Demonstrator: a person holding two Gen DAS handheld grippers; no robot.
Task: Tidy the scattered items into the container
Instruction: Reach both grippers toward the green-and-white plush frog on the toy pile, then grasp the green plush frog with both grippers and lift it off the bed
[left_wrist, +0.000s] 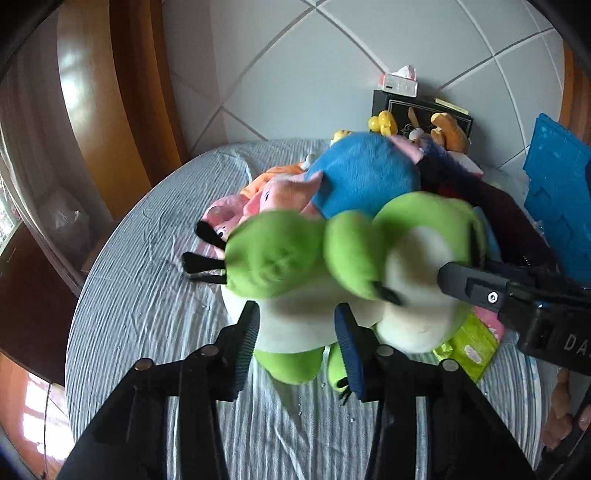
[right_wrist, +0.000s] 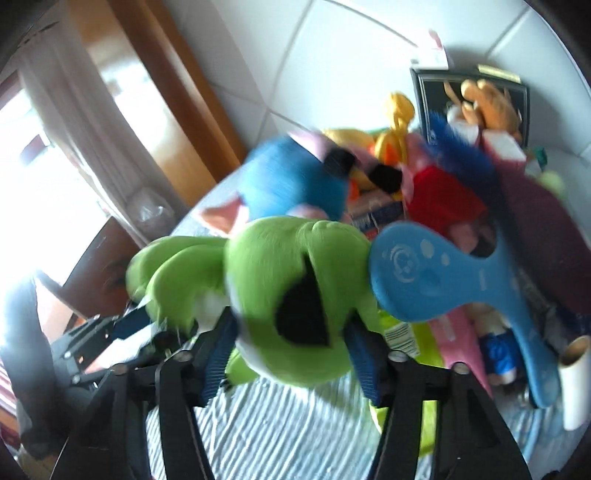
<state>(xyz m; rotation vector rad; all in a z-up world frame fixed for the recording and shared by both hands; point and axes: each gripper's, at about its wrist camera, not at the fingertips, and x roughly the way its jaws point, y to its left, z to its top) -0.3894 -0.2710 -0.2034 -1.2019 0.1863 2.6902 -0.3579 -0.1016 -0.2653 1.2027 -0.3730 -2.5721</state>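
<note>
A green plush toy with a white belly (left_wrist: 295, 258) hangs blurred above the striped bed sheet (left_wrist: 147, 314), held from both sides. My left gripper (left_wrist: 297, 332) is shut on its white belly, blue pads pressing in. My right gripper (right_wrist: 291, 343) is shut on the plush's green head (right_wrist: 295, 266) by the black mouth patch. In the left wrist view the right gripper (left_wrist: 480, 288) comes in from the right against the plush. The left gripper (right_wrist: 122, 325) shows at lower left of the right wrist view. A blue plastic crate (left_wrist: 557, 206) stands at the right edge.
Behind lies a heap of toys: a blue and pink plush (left_wrist: 362, 173), a pink pig (left_wrist: 236, 210), a yellow toy (left_wrist: 384, 122) and a brown plush (left_wrist: 448, 131) by a black box (left_wrist: 391, 103). A blue paddle-shaped toy (right_wrist: 424, 273), a white roll (right_wrist: 576, 380) and a green packet (left_wrist: 469, 347) lie to the right.
</note>
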